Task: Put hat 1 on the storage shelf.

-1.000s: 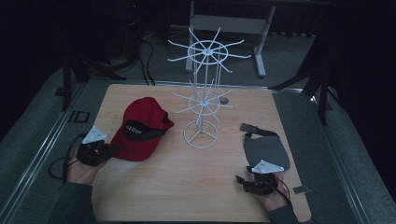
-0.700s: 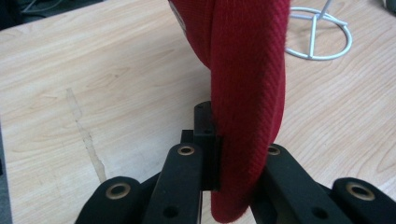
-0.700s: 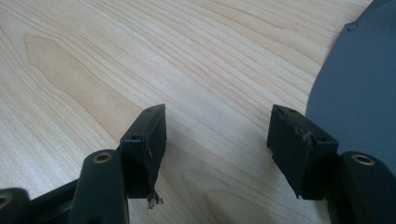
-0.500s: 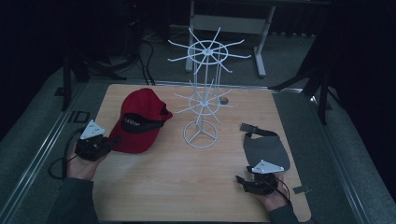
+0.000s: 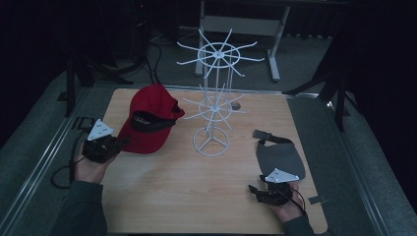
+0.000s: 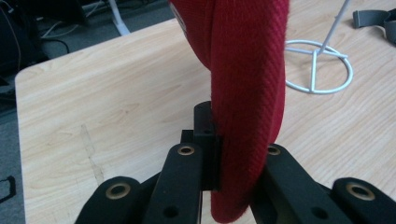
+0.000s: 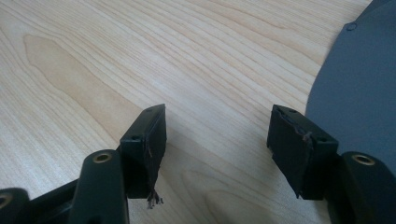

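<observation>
High view showed the left gripper (image 5: 118, 143) clamping the red cap (image 5: 149, 118), part lifted toward the bare white rack (image 5: 214, 105), while the right gripper (image 5: 256, 191), jaws open, rested beside the grey cap (image 5: 280, 158).

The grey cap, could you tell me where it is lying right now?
In the high view, the grey cap lies flat at the table's right, beside the white wire stand, just beyond the open right gripper.

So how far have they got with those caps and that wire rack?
Nothing hangs on the white wire rack yet. In hand: the left gripper is shut on the brim of the red cap, lifting it. Left to do: the grey cap lies flat by the open right gripper.
</observation>
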